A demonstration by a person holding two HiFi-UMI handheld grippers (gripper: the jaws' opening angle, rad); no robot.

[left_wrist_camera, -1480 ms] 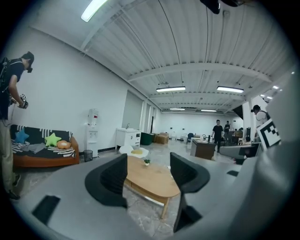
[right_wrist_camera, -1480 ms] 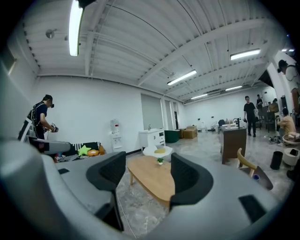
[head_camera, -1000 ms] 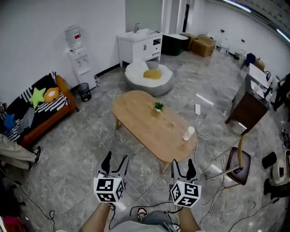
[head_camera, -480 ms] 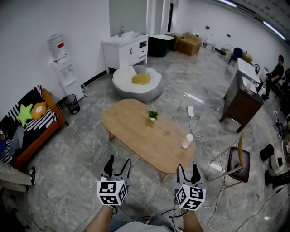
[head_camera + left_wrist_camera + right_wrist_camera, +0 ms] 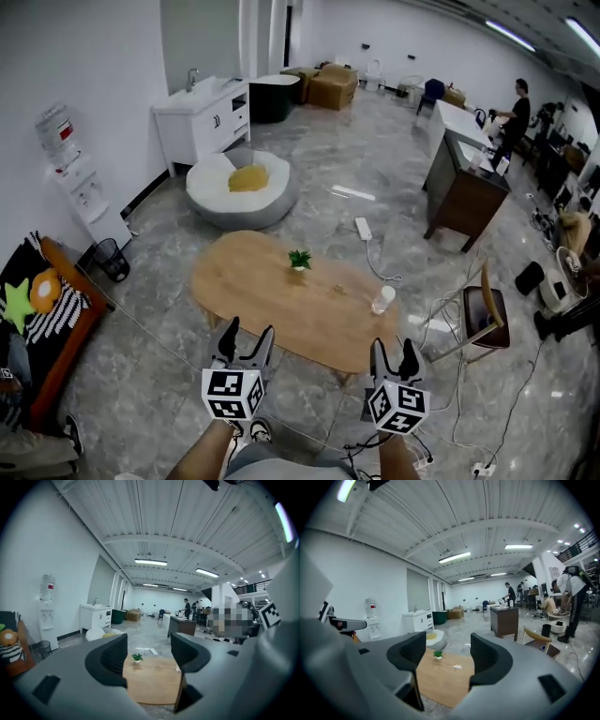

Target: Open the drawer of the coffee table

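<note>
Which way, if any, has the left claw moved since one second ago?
Yes. The left claw has come forward toward the coffee table; in the head view its tips now overlap the table's near edge.

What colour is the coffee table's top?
The coffee table is light tan wood; head view shows it best.

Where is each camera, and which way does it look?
Head view: on the person's head, looking steeply down at the coffee table; shows the left gripper, right gripper and forearms.
Left gripper view: on the left gripper, looking level across the table; shows its open, empty jaws.
Right gripper view: on the right gripper, facing likewise; shows its open, empty jaws.
Shared: all see the little plant.
</note>
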